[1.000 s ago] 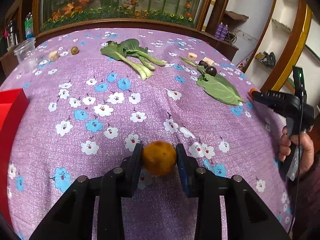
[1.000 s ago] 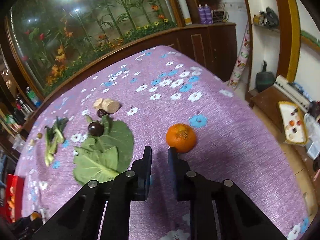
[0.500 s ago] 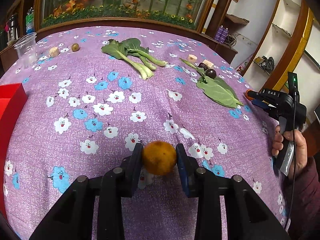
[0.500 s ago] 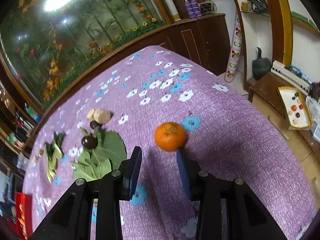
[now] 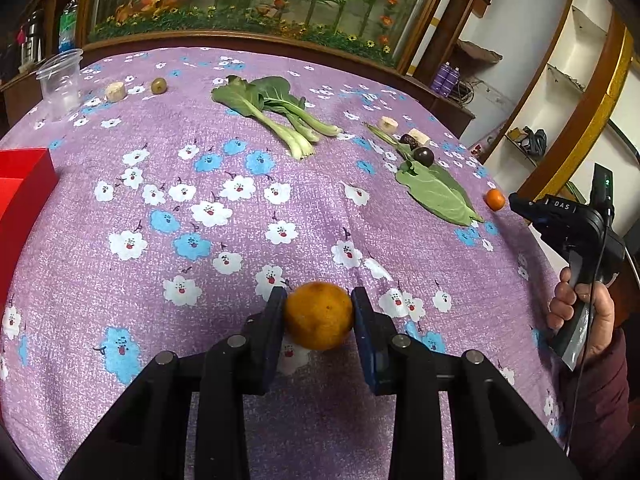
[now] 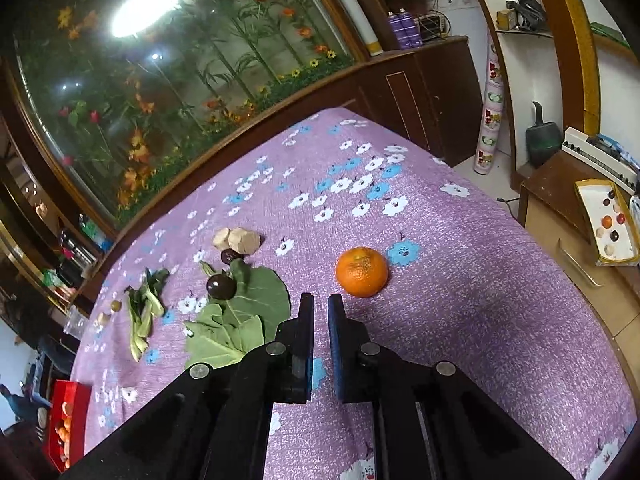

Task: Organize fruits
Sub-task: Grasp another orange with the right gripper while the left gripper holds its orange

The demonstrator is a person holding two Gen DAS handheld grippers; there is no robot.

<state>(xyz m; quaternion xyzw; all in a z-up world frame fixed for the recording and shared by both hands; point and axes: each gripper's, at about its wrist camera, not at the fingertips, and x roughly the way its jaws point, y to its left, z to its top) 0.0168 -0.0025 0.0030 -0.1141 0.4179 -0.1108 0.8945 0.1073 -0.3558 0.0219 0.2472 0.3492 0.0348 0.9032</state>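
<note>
My left gripper is shut on a yellow-orange fruit and holds it just above the purple flowered tablecloth. My right gripper is shut and empty, hovering short and left of a bright orange mandarin that lies on the cloth near the right edge. The same mandarin shows small in the left wrist view, just ahead of the right gripper's tip. A dark plum sits at the top of a big green leaf. A red box with fruit in it stands at the far left.
Bok choy lies at the back middle. Pale cut pieces and another dark fruit lie behind the leaf. A clear plastic cup, a small green fruit and a pale chunk sit at the back left. The table edge drops off at right.
My right gripper opened half a second ago and has now closed again without taking the mandarin, ending left of it. My left gripper still holds its fruit, nearly unmoved.
</note>
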